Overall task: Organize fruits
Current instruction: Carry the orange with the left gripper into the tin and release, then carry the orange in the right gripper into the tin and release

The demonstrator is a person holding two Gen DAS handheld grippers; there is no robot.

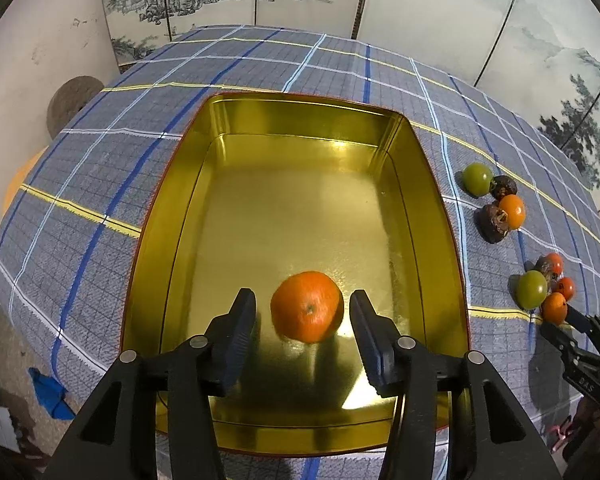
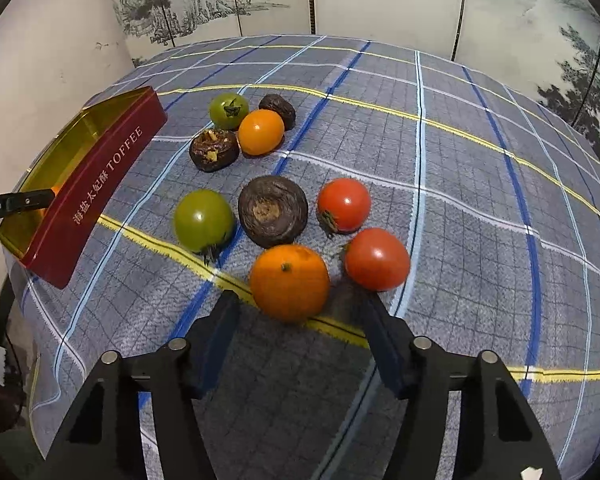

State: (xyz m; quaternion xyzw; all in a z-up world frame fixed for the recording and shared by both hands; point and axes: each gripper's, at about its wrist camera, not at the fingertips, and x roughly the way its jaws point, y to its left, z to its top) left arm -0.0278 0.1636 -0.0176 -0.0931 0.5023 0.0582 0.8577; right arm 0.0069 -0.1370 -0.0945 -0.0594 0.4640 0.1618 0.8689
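From the left wrist view, the left gripper [image 1: 303, 322] hangs over a gold-lined tin [image 1: 440, 200] standing on a table under a blue checked cloth [image 1: 260, 64]. One orange [image 1: 307, 306] lies on the tin's floor between the fingers [image 1: 240, 332]; they stand a little apart from it on either side, parted and not pressing on it. Right of the tin, loose fruit sits on the cloth in two clusters, and the right gripper [image 1: 580, 334] reaches in from the right edge beside the nearer cluster. No writing can be read here.

From the right wrist view, the right gripper [image 2: 298, 316] is held low over the cloth with its fingers [image 2: 220, 328] parted and nothing between them. A second orange [image 2: 289, 282] lies just beyond the tips, untouched. Around it lie two red tomatoes [image 2: 376, 259], a green tomato [image 2: 203, 220] and a dark brown fruit [image 2: 273, 211]; farther back sit another green one, an orange one and two more dark ones. At left, the tin's red outer wall [image 2: 96, 188] bears white Chinese characters followed by "TOFFEE". A black finger of the left gripper [image 2: 18, 204] over the tin shows the partial lettering "Robot.AI".
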